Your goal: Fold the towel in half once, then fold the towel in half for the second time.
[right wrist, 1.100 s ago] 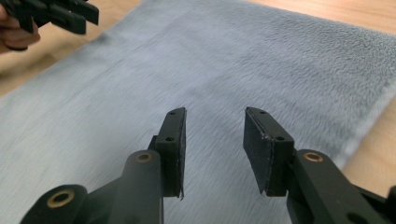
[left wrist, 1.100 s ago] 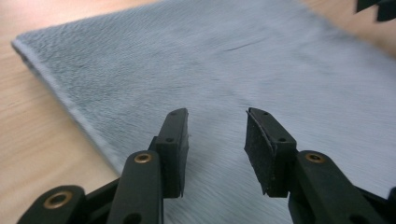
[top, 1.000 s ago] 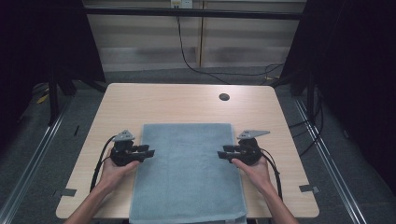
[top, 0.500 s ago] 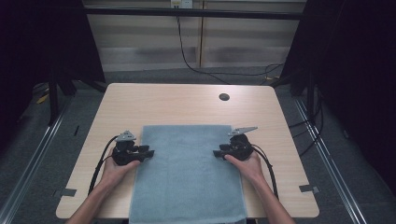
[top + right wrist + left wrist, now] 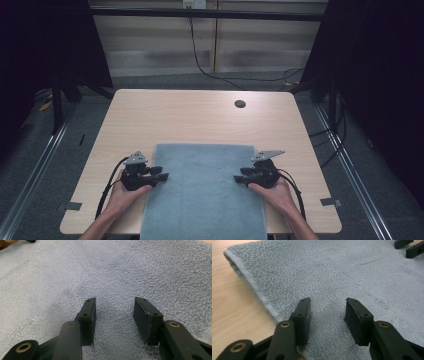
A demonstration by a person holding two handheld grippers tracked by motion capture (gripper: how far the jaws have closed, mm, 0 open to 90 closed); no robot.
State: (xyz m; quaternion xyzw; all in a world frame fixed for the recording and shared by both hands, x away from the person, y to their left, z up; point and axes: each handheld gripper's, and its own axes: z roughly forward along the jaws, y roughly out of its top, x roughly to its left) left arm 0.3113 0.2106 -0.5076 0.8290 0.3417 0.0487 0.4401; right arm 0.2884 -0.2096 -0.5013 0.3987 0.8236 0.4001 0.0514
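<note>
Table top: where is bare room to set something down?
The far half of the table, beyond the towel, is bare except a small dark hole. Narrow strips flank the towel; the left tongs and right tongs crowd its edges.

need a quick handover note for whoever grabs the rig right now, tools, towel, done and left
Left tool: open, jaws over the left edge of the grey towel, nothing gripped.
Right tool: open, jaws over the towel's right side, nothing gripped.
The towel lies flat on the wooden table, near side, its front end hanging over the table edge. A small dark round spot sits at the far right of the tabletop.
Done: both tools are placed at opposite sides of the towel.
Left: probably shut each tool on its edge, then lift or fold; no fold made yet.
</note>
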